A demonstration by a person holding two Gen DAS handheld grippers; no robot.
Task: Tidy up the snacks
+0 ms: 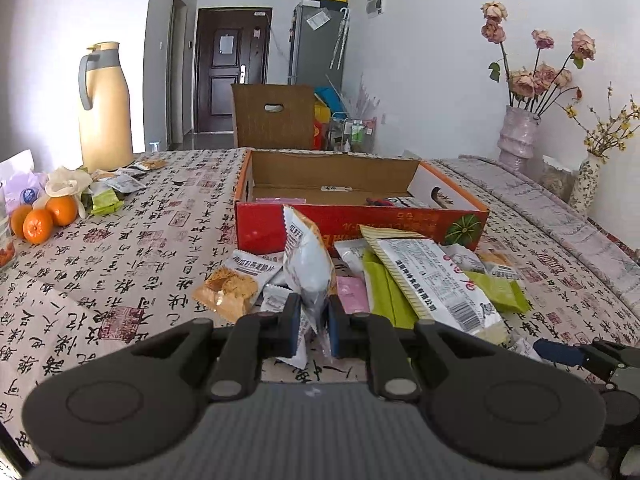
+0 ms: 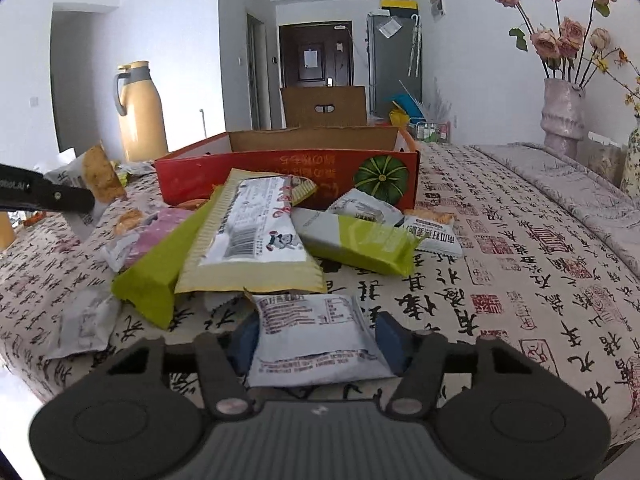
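My left gripper (image 1: pixel 314 308) is shut on a white and orange snack packet (image 1: pixel 308 256), holding it upright in front of the red cardboard box (image 1: pixel 260 228). In the right wrist view that packet (image 2: pixel 100 176) shows at the far left. My right gripper (image 2: pixel 316 340) is low over the table, its blue pads (image 2: pixel 390 340) against both sides of a flat white snack packet (image 2: pixel 316 332). Just beyond it is a heap of snacks: a long cream packet (image 2: pixel 248 232), green packets (image 2: pixel 360 240) and a pink one (image 2: pixel 156 232). The box (image 2: pixel 280 172) holds a few packets.
Oranges (image 1: pixel 40 220) and more wrappers lie at the left by a yellow thermos jug (image 1: pixel 106 108). A vase of dried roses (image 1: pixel 518 136) stands at the right on a folded grey cloth (image 1: pixel 560 216). A brown cardboard carton (image 1: pixel 274 114) stands behind the table.
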